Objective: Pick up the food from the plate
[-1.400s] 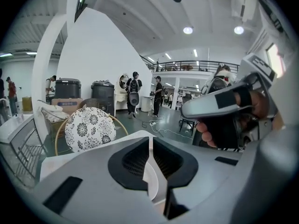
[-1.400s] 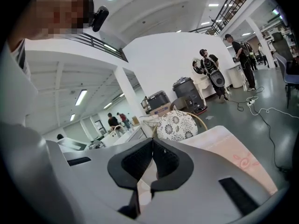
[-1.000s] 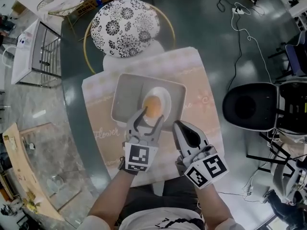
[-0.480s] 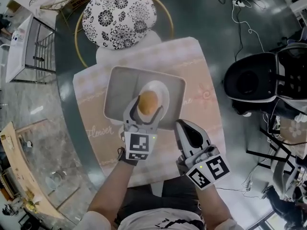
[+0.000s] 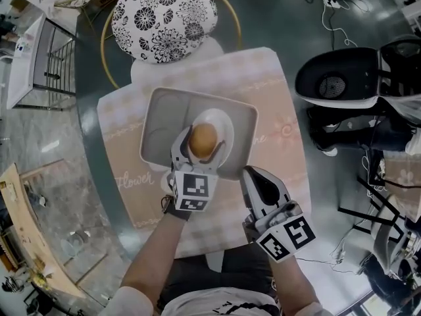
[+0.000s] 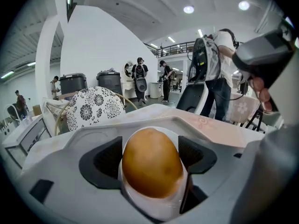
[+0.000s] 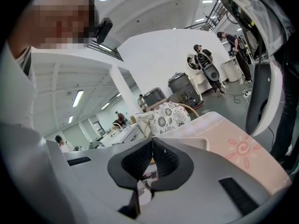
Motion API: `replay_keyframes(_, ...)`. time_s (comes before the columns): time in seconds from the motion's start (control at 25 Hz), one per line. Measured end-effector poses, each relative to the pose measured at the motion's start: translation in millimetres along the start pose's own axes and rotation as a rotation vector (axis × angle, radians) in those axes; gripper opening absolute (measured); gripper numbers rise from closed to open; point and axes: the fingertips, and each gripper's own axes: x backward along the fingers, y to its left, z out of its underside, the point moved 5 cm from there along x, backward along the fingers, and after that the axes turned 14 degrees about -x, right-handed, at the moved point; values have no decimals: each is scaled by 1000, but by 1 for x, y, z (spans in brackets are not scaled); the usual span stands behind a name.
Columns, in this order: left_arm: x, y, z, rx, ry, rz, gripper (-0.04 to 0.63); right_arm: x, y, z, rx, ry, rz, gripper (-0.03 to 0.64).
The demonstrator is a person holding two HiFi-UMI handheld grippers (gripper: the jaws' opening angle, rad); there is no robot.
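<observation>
A round golden-brown food item (image 5: 203,139) sits on a small white plate (image 5: 225,125) inside a grey tray (image 5: 156,118). My left gripper (image 5: 201,149) reaches over the tray's near rim. Its jaws are opening, one on each side of the food, and I see no pad pressing on it. In the left gripper view the food (image 6: 152,162) fills the space between the dark pads (image 6: 103,160). My right gripper (image 5: 254,175) hovers at the tray's near right corner, shut and holding nothing. In the right gripper view, the right gripper (image 7: 152,146) has its pads meeting.
The tray lies on a pink patterned placemat (image 5: 276,110) on a glass table. A chair with a black-and-white floral cushion (image 5: 163,12) stands at the far side. A black chair (image 5: 335,78) is to the right. People stand in the background (image 6: 140,76).
The left gripper has moved forward over the plate and its jaws have spread wider around the food. The right gripper has stayed put, shut.
</observation>
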Motion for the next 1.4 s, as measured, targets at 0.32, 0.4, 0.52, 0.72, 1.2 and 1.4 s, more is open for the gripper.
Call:
replay_keyframes(0.32,0,2,3,3,-10,-36,351,4,-3,0,5,1,14,15)
replay_keyframes(0.4,3,3,-1,0,-17,-33,350,4,-1,-1,7,0,13,15)
replay_keyframes(0.52,12,3,-9,9,-23,-24,351,5,6,-5,11,0,7,16)
replay_keyframes(0.72,37,1,-32,27,-41,-5,351,11,22,-19,34,-8,1,15)
replay_keyframes(1.2,114,1,-93,45,-91,26,350,37,77,-46,75,-41,-28,16)
replay_keyframes(1.4,151,2,-125,46,-125,37,351,49,98,-57,92,-66,-41,16)
